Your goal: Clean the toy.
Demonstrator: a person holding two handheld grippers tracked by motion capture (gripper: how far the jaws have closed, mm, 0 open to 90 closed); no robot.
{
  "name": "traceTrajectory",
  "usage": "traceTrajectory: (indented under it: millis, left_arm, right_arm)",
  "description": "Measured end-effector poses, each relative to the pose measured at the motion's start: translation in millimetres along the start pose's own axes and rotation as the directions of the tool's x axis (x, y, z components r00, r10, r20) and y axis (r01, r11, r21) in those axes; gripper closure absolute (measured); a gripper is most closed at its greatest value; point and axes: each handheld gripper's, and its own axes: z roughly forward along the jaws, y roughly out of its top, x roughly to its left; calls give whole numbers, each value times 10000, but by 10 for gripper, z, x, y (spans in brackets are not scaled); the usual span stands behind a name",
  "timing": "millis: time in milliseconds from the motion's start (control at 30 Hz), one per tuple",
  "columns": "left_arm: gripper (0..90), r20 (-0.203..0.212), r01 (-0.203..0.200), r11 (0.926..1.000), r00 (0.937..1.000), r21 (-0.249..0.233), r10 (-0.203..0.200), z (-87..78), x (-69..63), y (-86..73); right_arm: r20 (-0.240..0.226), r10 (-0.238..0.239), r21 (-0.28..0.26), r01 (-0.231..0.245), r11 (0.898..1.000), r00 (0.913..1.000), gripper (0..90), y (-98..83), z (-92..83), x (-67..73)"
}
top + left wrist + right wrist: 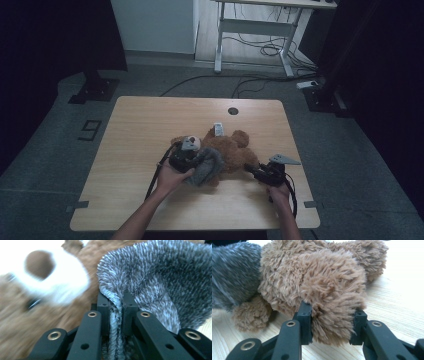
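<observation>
brown teddy bear [227, 150] lies mid-table [150, 125], a grey knit garment [207, 167] over its near side. left gripper [116, 302]: jaws nearly together, pinching the garment's ribbed edge beside the bear's muzzle. right gripper [332, 315]: jaws partly closed, clamped on a furry bear limb.

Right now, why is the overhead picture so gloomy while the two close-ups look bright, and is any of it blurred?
High view: dim and murky, black at the sides, the teddy bear lit weakly. Left gripper view: the background glares white, the bear's muzzle is smeared, the grey knitted garment sharper. Right gripper view: bright, the brown fur crisp, the table washed out far off.
</observation>
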Motion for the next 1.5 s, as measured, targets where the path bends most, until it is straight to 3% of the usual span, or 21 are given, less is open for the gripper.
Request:
traceTrajectory:
  millis: [200,300,333,467,633,700,733,767,900,967,1033,1167,1233,1267,1367,1500]
  left_arm:
    - [802,-325,-13,9996,9995,-283,4,-252,95,-105]
    - [801,-495,408,9984,9979,-391,-427,-381,265,-151]
    - [801,-495,408,9984,9979,-391,-427,-381,265,-151]
    - [800,-760,1030,9929,9913,-598,-1074,-519,512,-199]
    - [799,-899,1185,9887,9879,-913,-1267,-597,599,-155]
    - [795,-985,938,9897,9896,-1081,-1046,-582,605,10]
    - [795,-985,938,9897,9896,-1081,-1046,-582,605,10]
    - [796,-1069,732,9905,9906,-1163,-858,-533,580,173]
    - [796,-1006,233,9902,9942,-1377,-374,-364,487,502]
    - [796,-939,237,9888,9949,-1476,-379,-315,476,563]
    - [796,-1017,342,9911,9937,-1289,-475,-126,472,664]
    - [797,-904,535,9961,9941,-701,-598,79,507,589]
    - [798,-861,641,9952,9938,-735,-704,88,522,552]
    - [800,-642,873,9914,9935,-975,-938,65,550,475]
    - [804,-369,983,9899,9940,-1018,-1025,7,558,374]
    - [806,50,1051,9889,9944,-1050,-1052,-57,534,273]
  right_arm:
    - [-17,15,3,-15,10000,10000,633,0,2,1]
    - [-41,45,-8,-45,10000,10000,633,-1,10,-6]
    - [-34,69,-32,-70,10000,10000,633,-1,14,-6]
    - [-42,75,-38,-75,10000,10000,633,2,14,-6]
    - [-57,137,-43,-137,9999,9999,633,-1,21,-11]
    - [-57,143,-44,-143,9999,9999,633,-4,27,-9]
    - [-57,143,-44,-143,9999,9999,633,-4,27,-9]
    - [-67,173,-61,-173,9998,9998,633,-6,36,-9]
    - [-52,154,-45,-154,9999,9999,633,-4,39,-5]
    - [-46,143,-58,-144,9999,9999,633,-4,38,-7]
    - [-33,100,-23,-100,9999,9999,633,-4,33,-6]
    - [-81,74,-1,-74,10000,9999,632,-6,28,-11]
    - [-99,56,-12,-56,10000,9999,631,-5,27,-10]
    - [-119,22,-8,-22,10000,9999,623,-5,24,-6]
    - [-11,-162,-134,161,9998,9999,576,-1,9,7]
    - [-219,-219,-423,210,9989,9995,495,26,-69,8]
